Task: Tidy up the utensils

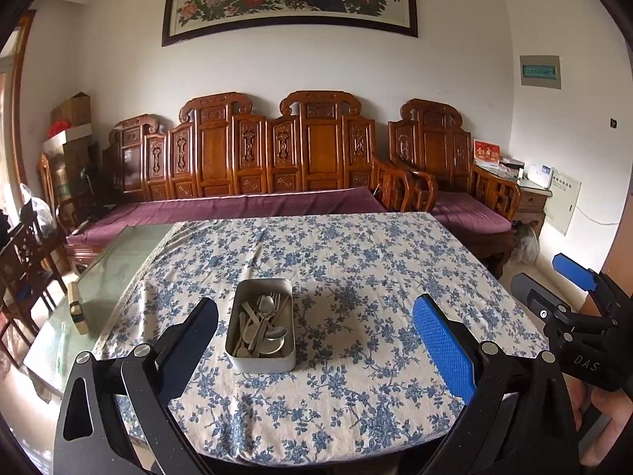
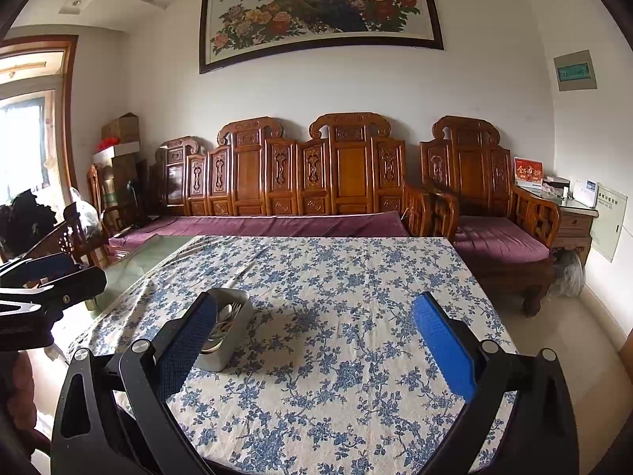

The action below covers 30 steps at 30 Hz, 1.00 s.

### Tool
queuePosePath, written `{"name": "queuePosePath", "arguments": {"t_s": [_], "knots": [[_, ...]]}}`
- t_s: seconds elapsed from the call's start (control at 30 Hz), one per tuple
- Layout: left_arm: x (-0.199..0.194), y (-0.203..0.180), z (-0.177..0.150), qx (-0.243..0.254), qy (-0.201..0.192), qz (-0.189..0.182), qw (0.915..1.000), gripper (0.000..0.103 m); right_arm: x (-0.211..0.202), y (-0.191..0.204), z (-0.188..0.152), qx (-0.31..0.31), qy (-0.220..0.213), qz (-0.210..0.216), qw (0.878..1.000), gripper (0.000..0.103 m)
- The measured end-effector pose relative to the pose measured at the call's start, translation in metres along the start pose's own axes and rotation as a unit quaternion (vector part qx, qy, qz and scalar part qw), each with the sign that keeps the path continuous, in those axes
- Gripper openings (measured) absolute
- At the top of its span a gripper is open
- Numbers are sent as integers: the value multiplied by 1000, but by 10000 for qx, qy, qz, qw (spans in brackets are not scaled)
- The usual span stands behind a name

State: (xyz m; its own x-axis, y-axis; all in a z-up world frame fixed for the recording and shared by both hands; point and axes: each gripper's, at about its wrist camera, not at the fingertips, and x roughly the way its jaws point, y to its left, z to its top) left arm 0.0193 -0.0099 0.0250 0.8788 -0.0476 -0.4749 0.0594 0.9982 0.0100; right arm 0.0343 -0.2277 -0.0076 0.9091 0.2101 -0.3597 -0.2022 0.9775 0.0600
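Note:
A rectangular metal tin (image 1: 261, 326) stands on the table with the blue floral cloth (image 1: 356, 269). Inside it lie several utensils (image 1: 263, 324): spoons, a fork and chopsticks, piled together. My left gripper (image 1: 316, 340) hovers open above the near part of the table, the tin just inside its left finger. In the right wrist view the same tin (image 2: 229, 332) is partly hidden behind the left finger of my right gripper (image 2: 316, 340), which is open and holds nothing. The right gripper (image 1: 569, 297) also shows at the right edge of the left wrist view.
A glass-topped table part (image 1: 114, 273) lies bare left of the cloth, with a small tan box (image 1: 76, 306) on it. A carved wooden sofa (image 1: 253, 158) with purple cushions stands behind the table. A wooden chair (image 1: 27, 261) is at the left.

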Motion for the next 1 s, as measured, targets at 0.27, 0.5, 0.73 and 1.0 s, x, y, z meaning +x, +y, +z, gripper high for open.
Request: {"name": "queuePosePath", "arguments": {"t_s": [0.27,0.5,0.73,1.0], "knots": [[-1,-2,2,22,-7,-1,10000,95,-1,2,-1,4,-2,-3,10000,100],[-1,-2,1,21,-12,-4,10000,95,-1,1,-1,5,-3,-4,10000,100],[-2,-2,1,17,-16,-7,10000,95,-1,1,-1,8,2,3,10000,100],[-3,-6,3,18,-9,-15,10000,95,-1,2,-1,2,-6,-4,10000,100]]}}
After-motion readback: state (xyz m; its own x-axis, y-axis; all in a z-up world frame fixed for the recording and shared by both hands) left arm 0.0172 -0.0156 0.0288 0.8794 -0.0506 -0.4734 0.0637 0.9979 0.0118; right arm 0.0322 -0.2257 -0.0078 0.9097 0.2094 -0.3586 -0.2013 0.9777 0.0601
